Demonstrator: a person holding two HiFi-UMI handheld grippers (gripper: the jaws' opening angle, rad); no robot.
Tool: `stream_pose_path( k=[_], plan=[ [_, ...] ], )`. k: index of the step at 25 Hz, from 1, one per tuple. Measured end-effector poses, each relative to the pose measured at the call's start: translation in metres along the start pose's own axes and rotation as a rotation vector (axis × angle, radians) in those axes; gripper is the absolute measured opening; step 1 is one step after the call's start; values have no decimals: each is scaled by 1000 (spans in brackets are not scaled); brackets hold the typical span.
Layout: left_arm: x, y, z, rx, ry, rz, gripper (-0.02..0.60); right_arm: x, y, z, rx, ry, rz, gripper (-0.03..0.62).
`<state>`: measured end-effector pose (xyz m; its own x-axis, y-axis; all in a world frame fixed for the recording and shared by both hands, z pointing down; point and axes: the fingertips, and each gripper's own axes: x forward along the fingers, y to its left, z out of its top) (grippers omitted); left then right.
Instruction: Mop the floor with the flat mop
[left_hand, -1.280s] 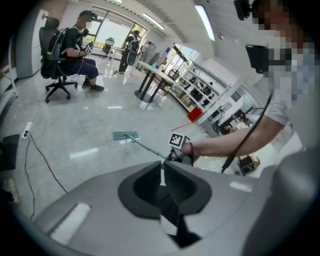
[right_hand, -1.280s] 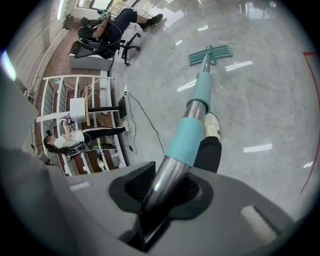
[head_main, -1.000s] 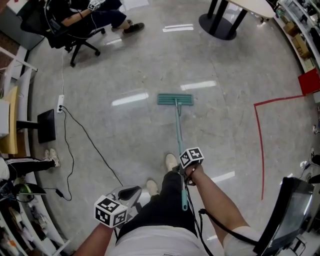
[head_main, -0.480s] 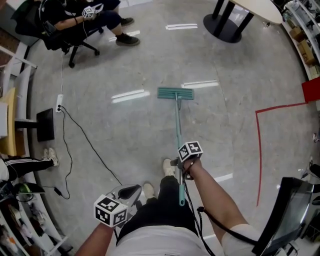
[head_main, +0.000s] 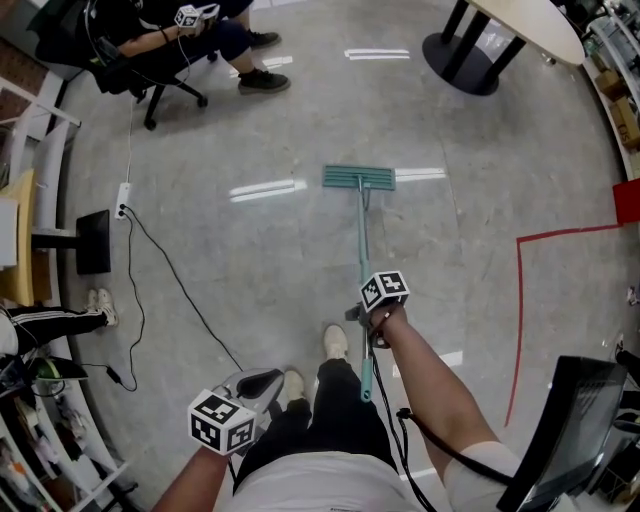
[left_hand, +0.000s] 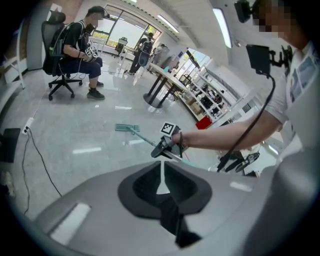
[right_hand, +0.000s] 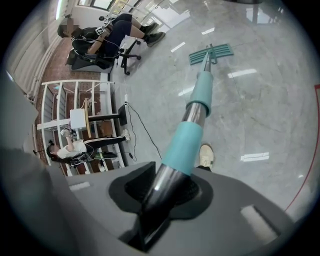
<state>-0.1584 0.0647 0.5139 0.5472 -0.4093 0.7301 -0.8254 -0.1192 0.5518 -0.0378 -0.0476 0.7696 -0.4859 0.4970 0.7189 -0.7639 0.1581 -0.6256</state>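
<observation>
The flat mop's teal head (head_main: 358, 179) lies flat on the grey floor ahead of me. Its teal and metal handle (head_main: 362, 250) runs straight back to my right gripper (head_main: 368, 320), which is shut on the shaft. In the right gripper view the handle (right_hand: 197, 107) rises out of the closed jaws (right_hand: 162, 189) toward the mop head (right_hand: 211, 52). My left gripper (head_main: 258, 383) hangs by my left hip, shut and holding nothing. The left gripper view shows its jaws (left_hand: 161, 186) closed, with the mop head (left_hand: 127, 128) far ahead on the floor.
A person sits on an office chair (head_main: 160, 60) at the far left. A power strip (head_main: 122, 202) trails a black cable (head_main: 185, 295) over the floor beside a black stand (head_main: 92, 248). A table's pedestal (head_main: 470, 45) stands far right. Red tape (head_main: 520, 300) marks the right side.
The mop head has slid forward over the floor, and my right gripper has gone with the handle. My feet have stepped forward. The left gripper keeps its place by my hip.
</observation>
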Motion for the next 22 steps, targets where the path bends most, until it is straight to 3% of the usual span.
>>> stream_pose_path(
  k=[15, 22],
  plan=[
    [-1, -4, 15, -42, -9, 49, 28, -37, -10, 86, 2, -14, 4, 83],
    [-10, 5, 6, -30, -17, 66, 28, -33, -4, 99, 18, -40, 13, 81]
  ],
)
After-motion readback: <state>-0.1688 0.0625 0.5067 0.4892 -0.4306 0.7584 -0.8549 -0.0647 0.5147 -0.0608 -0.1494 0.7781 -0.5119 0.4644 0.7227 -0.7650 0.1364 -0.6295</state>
